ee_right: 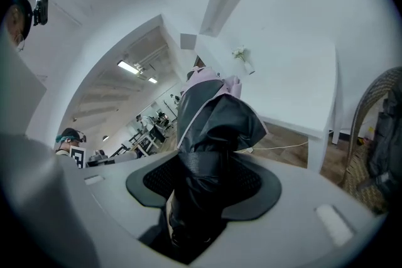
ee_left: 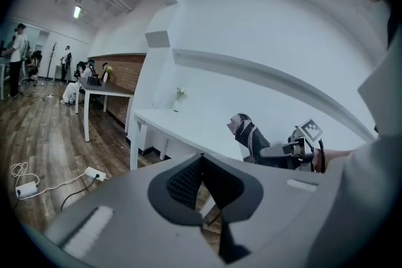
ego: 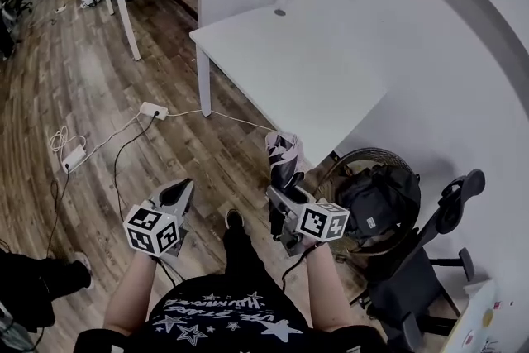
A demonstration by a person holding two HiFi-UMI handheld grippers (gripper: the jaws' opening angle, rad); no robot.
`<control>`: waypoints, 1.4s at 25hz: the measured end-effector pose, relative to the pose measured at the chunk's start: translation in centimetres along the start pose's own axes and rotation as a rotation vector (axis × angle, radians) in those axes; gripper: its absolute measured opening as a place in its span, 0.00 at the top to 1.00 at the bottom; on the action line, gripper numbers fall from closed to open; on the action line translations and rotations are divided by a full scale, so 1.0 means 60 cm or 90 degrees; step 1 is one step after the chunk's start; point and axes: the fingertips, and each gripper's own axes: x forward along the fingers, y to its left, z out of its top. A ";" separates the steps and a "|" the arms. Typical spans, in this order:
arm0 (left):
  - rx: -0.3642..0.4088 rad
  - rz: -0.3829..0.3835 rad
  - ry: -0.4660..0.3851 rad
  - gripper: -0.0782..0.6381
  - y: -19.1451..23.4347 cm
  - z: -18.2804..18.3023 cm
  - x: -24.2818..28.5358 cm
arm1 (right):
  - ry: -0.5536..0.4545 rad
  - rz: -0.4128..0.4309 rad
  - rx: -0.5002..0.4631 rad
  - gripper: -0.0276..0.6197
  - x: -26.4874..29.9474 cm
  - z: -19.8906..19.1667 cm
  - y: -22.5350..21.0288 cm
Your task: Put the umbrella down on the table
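White worktop (ego: 297,70) ahead. Folded umbrella (ego: 283,157) upright, off the worktop, near its front edge, clamped low down between the right gripper (ego: 279,202) fingers. Left gripper (ego: 177,196) fingers pressed together, nothing between them.
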 end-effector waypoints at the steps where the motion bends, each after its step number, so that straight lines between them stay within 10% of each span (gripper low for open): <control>1: -0.001 0.004 -0.002 0.89 0.007 0.010 0.018 | 0.003 0.004 -0.005 0.59 0.017 0.018 -0.011; 16: 0.010 0.028 -0.001 0.89 0.063 0.134 0.250 | 0.044 0.006 -0.009 0.59 0.167 0.218 -0.168; 35: -0.009 0.033 -0.010 0.89 0.106 0.189 0.363 | 0.103 0.008 -0.039 0.59 0.258 0.285 -0.233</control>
